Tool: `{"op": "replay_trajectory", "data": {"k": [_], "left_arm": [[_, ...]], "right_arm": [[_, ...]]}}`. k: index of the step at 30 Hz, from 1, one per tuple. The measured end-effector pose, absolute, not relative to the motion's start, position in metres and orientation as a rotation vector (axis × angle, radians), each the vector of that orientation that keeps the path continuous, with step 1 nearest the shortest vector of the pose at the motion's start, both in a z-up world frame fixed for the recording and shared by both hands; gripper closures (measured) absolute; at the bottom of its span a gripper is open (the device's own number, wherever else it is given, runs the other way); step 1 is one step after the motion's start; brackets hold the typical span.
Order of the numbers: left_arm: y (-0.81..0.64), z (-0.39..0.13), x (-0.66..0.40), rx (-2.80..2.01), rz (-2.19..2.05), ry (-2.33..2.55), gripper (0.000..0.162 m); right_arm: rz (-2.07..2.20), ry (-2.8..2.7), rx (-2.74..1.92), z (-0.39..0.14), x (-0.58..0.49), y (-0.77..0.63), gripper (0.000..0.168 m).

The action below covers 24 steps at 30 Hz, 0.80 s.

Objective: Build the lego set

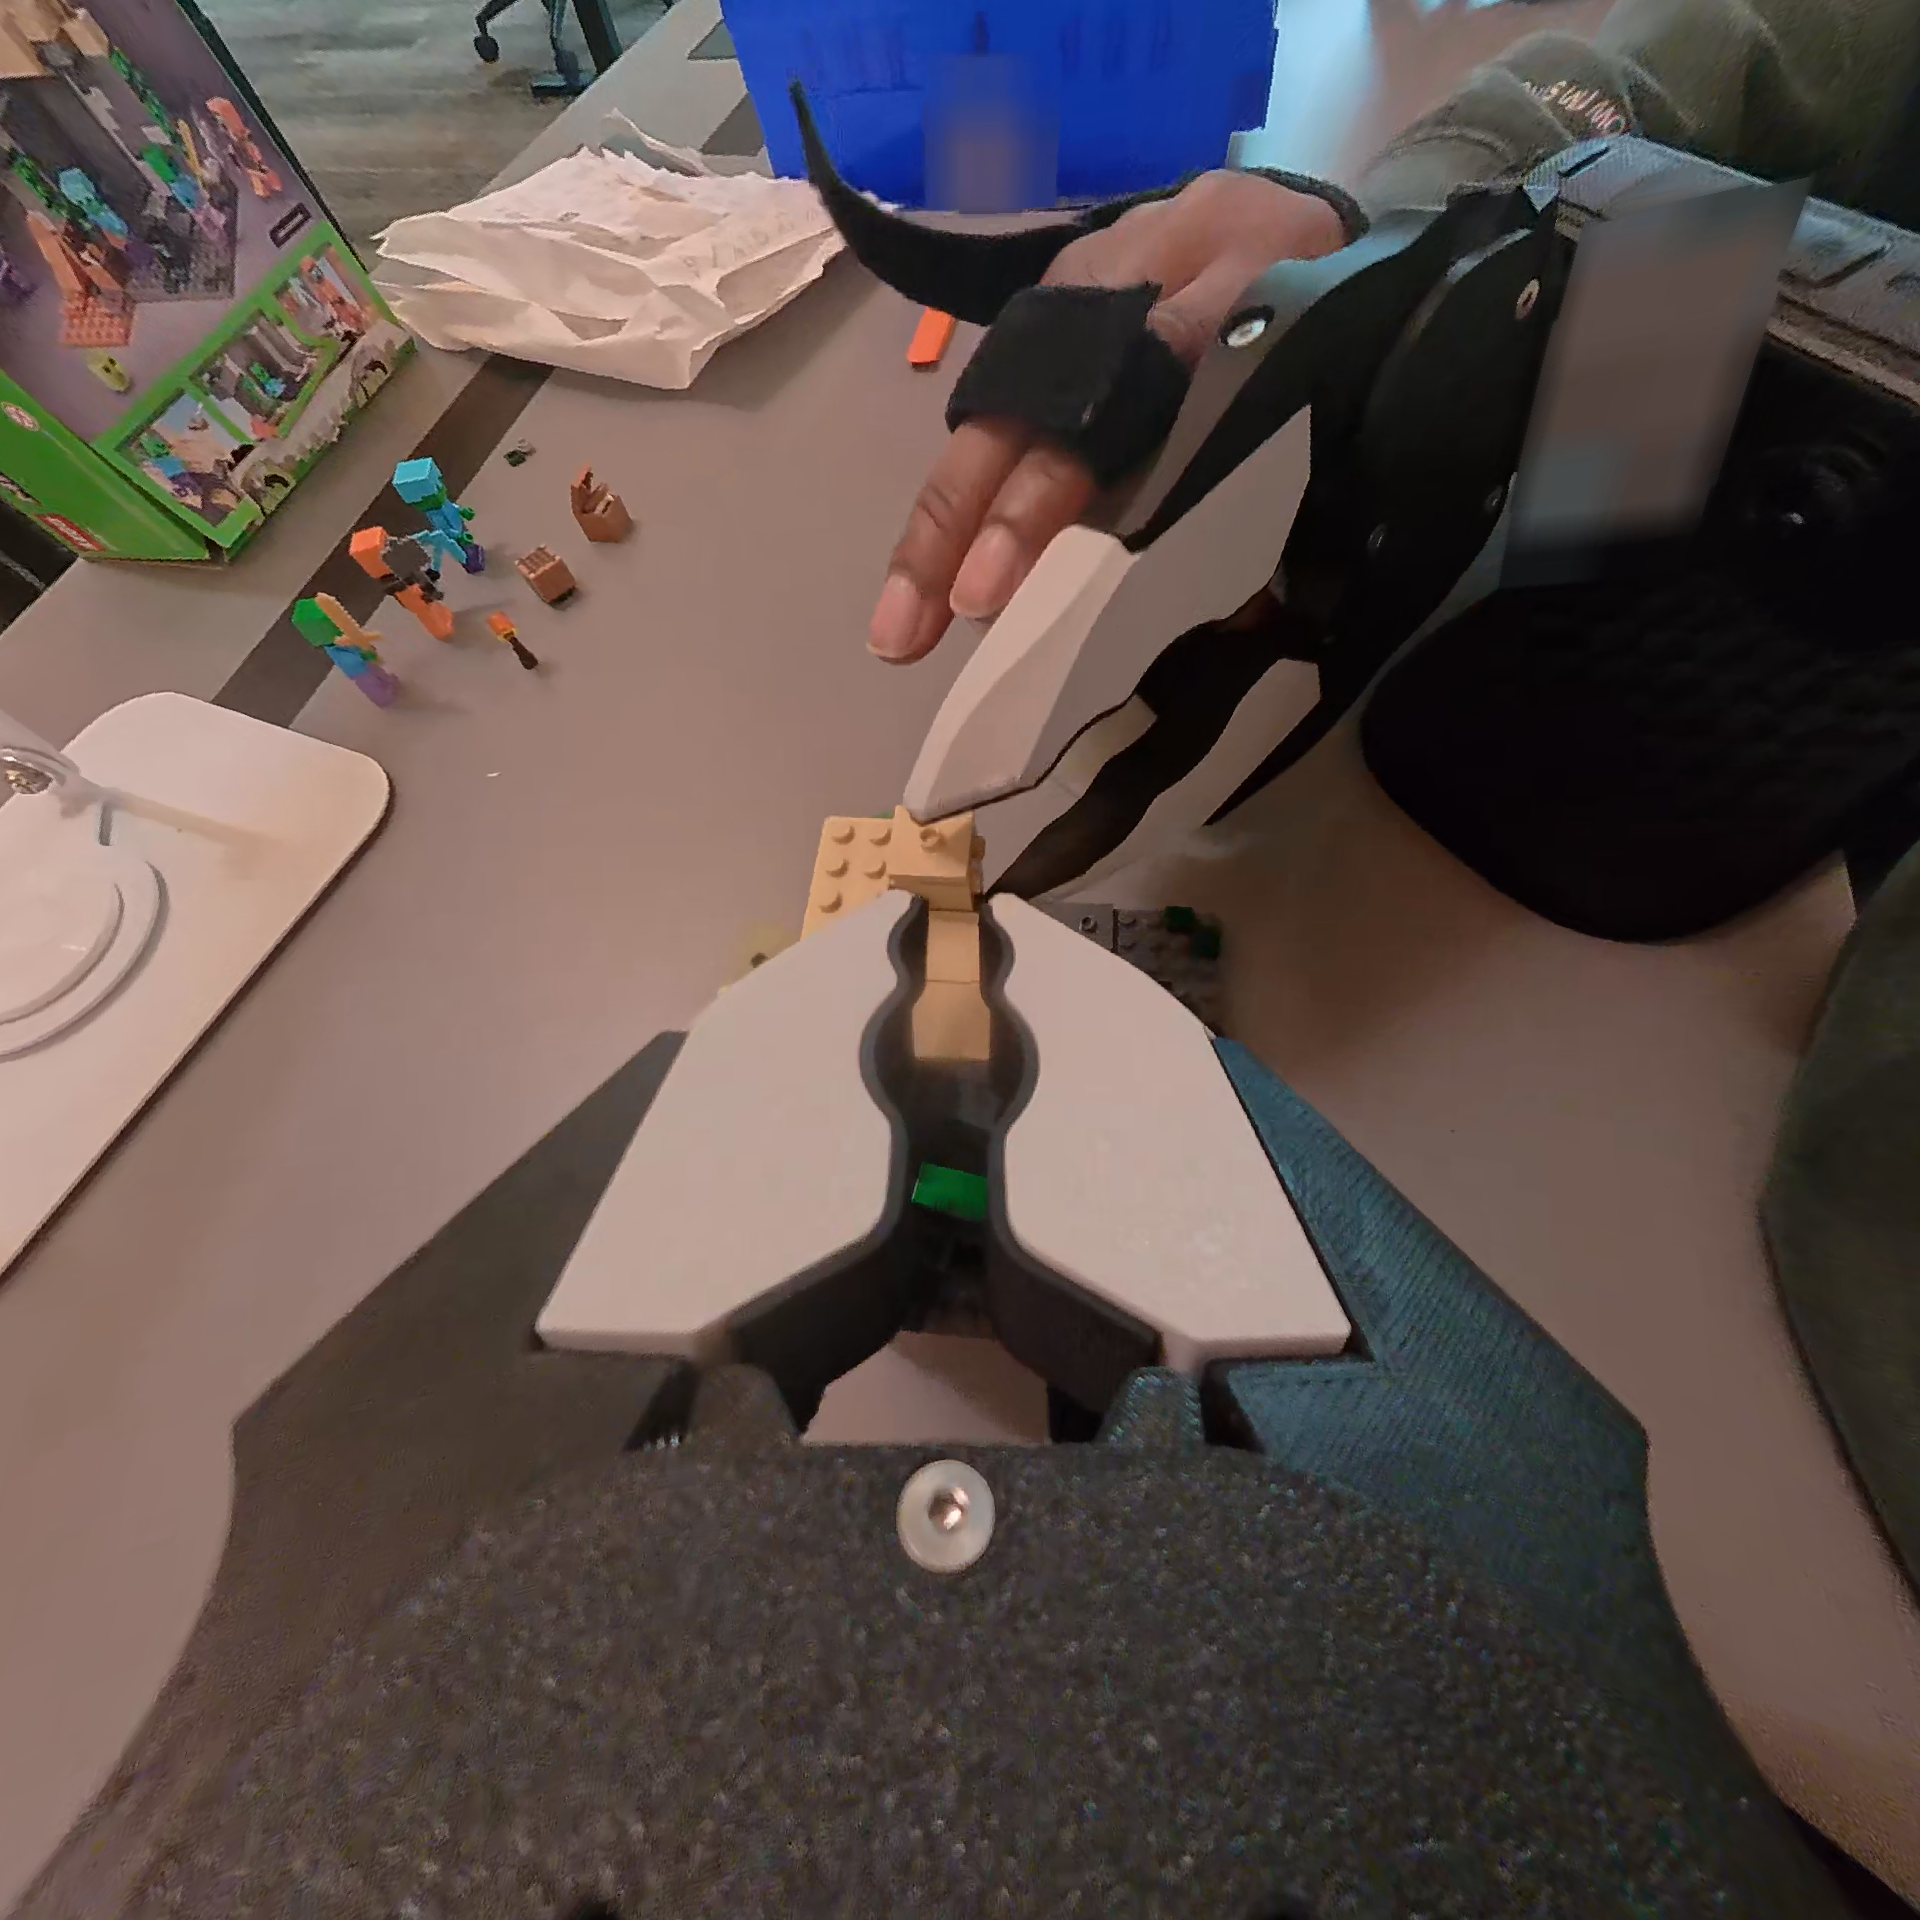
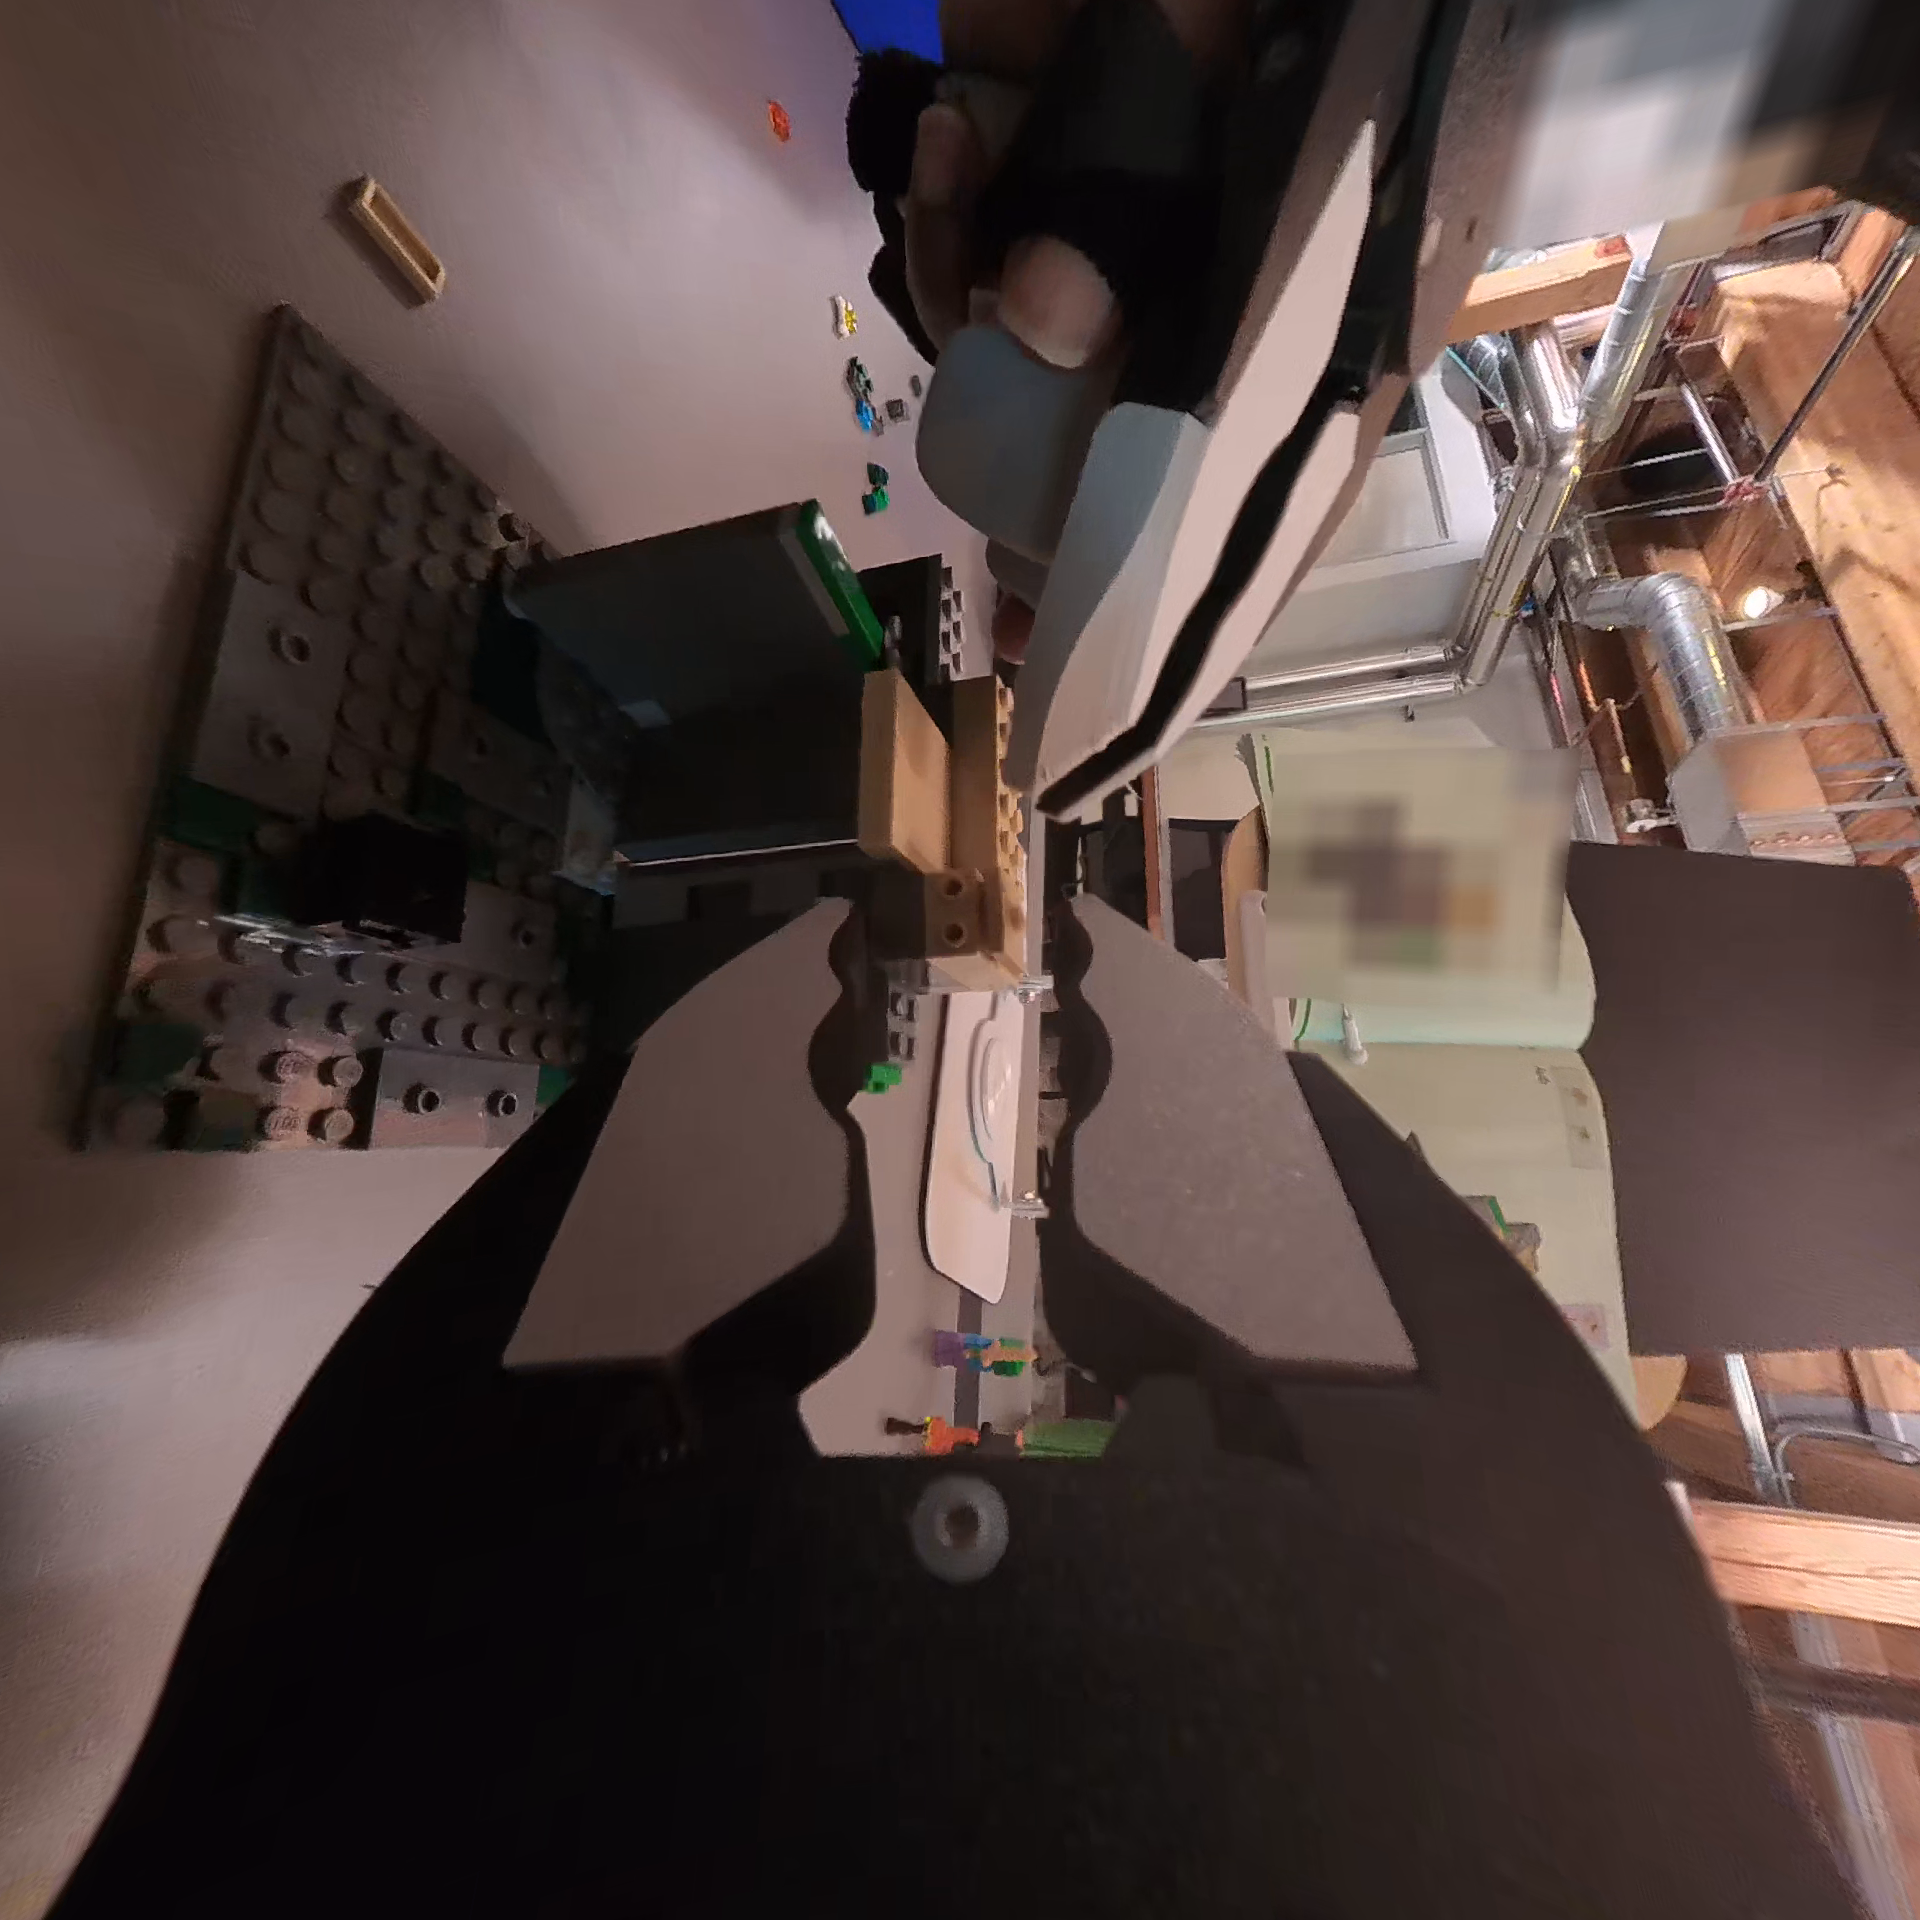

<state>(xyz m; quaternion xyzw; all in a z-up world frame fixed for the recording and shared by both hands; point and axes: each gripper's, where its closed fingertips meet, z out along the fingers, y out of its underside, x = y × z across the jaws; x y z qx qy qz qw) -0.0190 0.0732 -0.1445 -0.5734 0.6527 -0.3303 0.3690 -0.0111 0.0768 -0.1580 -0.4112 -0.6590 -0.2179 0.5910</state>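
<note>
My left gripper is shut on a tan Lego column that stands on the build; a green piece shows lower between its fingers. My right gripper reaches in from the upper right and is closed on a small tan brick at the column's top, beside a tan studded plate. In the right wrist view my right gripper holds that tan brick, with the left gripper's fingers just beyond. The grey baseplate build lies to the left.
The Lego box, crumpled white bags and a blue bin sit at the back. Three minifigures and small brown pieces lie left of the build. A white pad is at left, a black bag at right. The tips of both grippers are at nearly the same place.
</note>
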Motion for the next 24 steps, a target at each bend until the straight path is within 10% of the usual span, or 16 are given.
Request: {"op": "replay_trajectory", "data": {"k": [24], "left_arm": [[0.077, -0.143, -0.023, -1.486, -0.867, 1.637, 0.154]], "right_arm": [[-0.664, -1.476, -0.932, -0.162, -0.005, 0.100, 0.127]]}}
